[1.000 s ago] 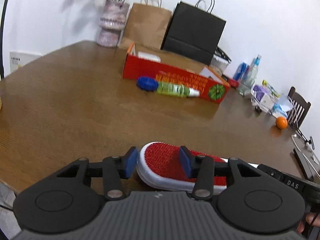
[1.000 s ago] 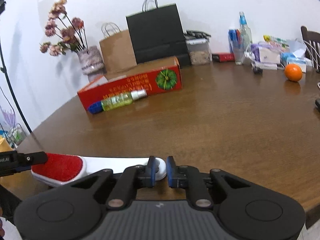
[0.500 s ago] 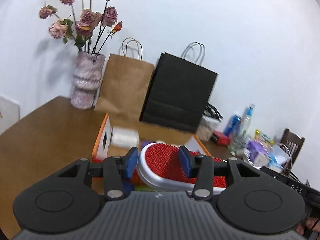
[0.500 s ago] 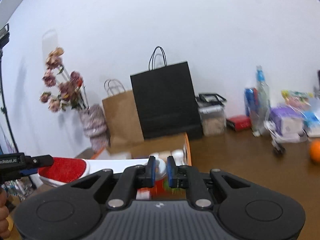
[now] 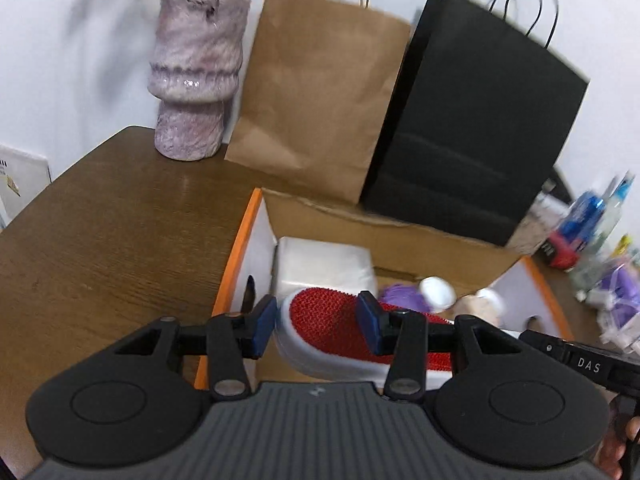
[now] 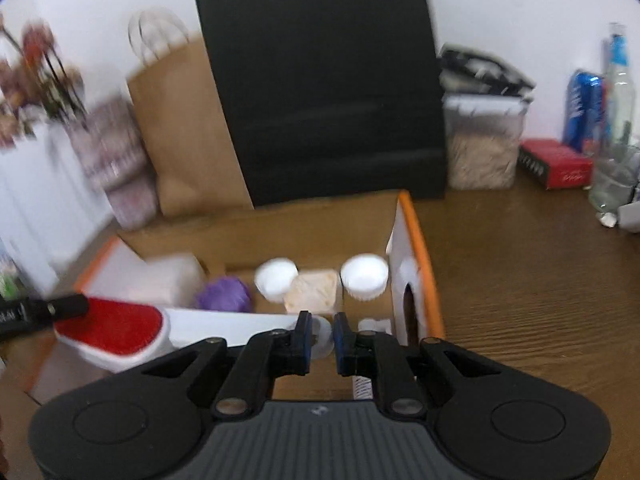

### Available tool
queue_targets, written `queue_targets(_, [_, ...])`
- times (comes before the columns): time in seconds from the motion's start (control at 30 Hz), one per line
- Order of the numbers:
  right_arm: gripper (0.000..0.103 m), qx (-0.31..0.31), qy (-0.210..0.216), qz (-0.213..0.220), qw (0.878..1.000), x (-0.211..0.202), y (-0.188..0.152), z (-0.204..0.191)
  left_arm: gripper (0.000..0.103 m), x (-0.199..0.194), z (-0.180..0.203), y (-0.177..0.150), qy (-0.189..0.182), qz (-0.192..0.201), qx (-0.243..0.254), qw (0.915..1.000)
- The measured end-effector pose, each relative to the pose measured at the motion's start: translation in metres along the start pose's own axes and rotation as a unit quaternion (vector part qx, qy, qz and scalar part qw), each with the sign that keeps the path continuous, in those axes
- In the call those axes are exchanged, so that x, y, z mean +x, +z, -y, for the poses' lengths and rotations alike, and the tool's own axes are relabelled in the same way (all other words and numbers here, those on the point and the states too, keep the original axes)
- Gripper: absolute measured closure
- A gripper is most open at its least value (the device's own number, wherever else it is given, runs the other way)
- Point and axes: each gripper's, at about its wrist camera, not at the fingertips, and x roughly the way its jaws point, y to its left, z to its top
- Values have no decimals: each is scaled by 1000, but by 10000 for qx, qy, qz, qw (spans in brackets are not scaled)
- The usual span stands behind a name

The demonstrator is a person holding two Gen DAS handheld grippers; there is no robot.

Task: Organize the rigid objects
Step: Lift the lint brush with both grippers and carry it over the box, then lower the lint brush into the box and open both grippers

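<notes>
Since both grippers now hang over the open box instead of the bare table edge, the carry is nearly done:

Left gripper [image 5: 316, 322]: jaws clamped on the red head of the lint brush [image 5: 332, 320], one blue pad on each side of its white rim.

Right gripper [image 6: 320, 338]: jaws nearly together, pinching the rounded end of the brush's white handle [image 6: 240, 326].

Brush: held level between the two grippers, above the near edge of the box; a second ago it was over the table's near edge, with the box well ahead.

Box [image 5: 240, 256]: orange-rimmed cardboard, open on top, standing near the table's far edge in front of the brown bag [image 5: 320, 92] and black bag [image 5: 476, 120].

Box contents: a white pack [image 5: 324, 264] in the far left corner, a purple ball [image 6: 224, 294], two white caps [image 6: 364, 274] and a beige block toward the right wall.

Free space: the near strip of the box floor looks open, as I judge it.

Meaning for the task: what remains is to lower the brush and release both ends.

Risk: the long handle may snag the near wall.
</notes>
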Motion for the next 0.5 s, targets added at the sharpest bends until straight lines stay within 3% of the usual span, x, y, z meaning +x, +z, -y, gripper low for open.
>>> queue_targets(0.1, [90,-207,-196,-279,9992,18,-1,-6,58,18,4,-1,129,-175,192,9996])
queue_targets(0.2, [88,-259,-233,-364,9987,25,1,-8,54,30,8,-5,241,-80,397,9989])
queue_targets(0.23, [85,-255,-188,-320,9990,24,2,-8,53,32,11,-7,286,-72,541,9981])
queue_targets(0.3, [75,-299,-155,-273,9991,21,3,-9,35,30,16,-11,220,-34,702,9973])
queue_targets(0.33, [73,-336,-166,-239,9990,18,3,-10,31,27,19,-13,196,-31,758,9969])
queue_targets(0.5, [62,-600,-217,16,9980,-13,0,-16,30,-3,22,-16,163,152,870,9960])
